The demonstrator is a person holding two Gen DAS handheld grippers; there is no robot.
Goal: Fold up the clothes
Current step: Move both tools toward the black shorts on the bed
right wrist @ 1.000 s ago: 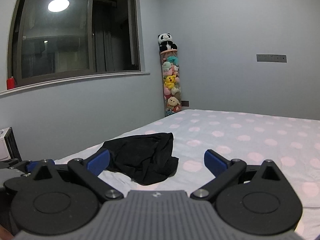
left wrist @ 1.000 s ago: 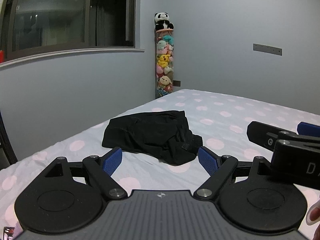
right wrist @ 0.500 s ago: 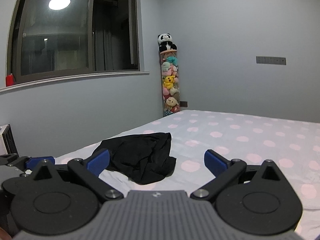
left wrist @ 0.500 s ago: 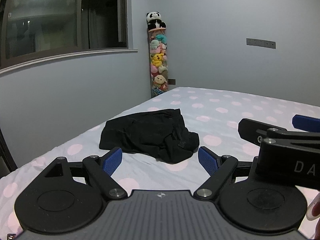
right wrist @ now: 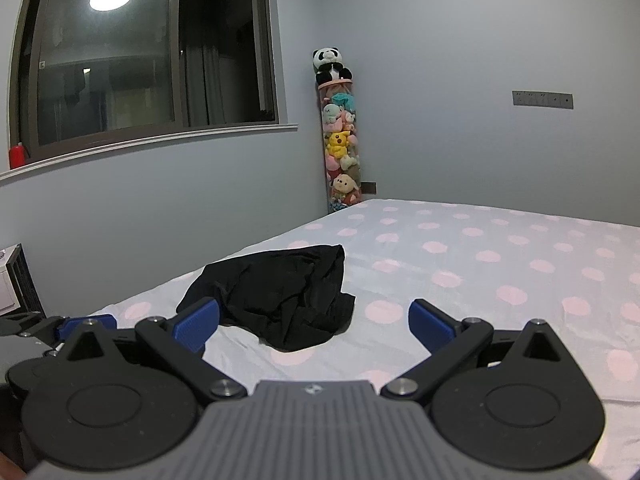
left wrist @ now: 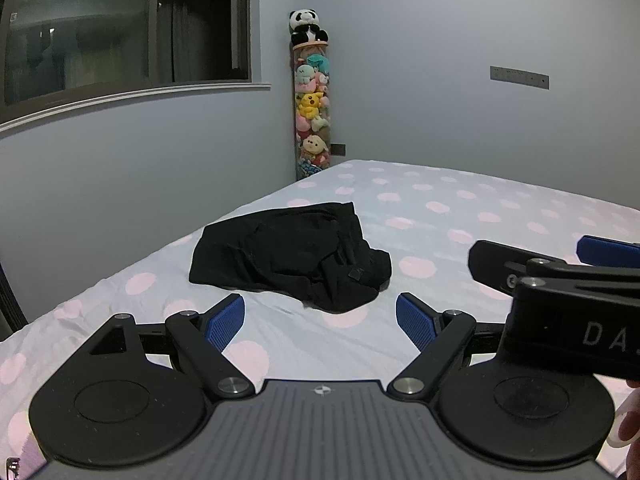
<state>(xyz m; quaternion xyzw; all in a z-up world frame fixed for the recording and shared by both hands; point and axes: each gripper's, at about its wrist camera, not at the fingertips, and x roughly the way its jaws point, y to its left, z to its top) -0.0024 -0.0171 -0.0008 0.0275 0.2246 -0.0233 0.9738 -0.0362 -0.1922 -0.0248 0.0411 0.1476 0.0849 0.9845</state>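
A crumpled black garment [left wrist: 296, 256] lies on the polka-dot bed [left wrist: 460, 216], near its left edge. My left gripper [left wrist: 320, 314] is open and empty, held just short of the garment's near edge. My right gripper [right wrist: 314, 320] is open and empty too, with the garment [right wrist: 280, 292] ahead of it and a little left. The right gripper also shows at the right in the left wrist view [left wrist: 568, 276]. The left gripper's blue fingertip [right wrist: 86, 324] shows at the far left in the right wrist view.
A tall clear tube of plush toys [left wrist: 312, 112] topped by a panda stands in the room corner beyond the bed. A grey wall with a dark window [right wrist: 152, 56] runs along the bed's left side. A white unit [right wrist: 12, 280] stands at the far left.
Both grippers have drifted slightly, so the garment sits a little more to the left in view. Both stay open and empty. The garment has not moved.
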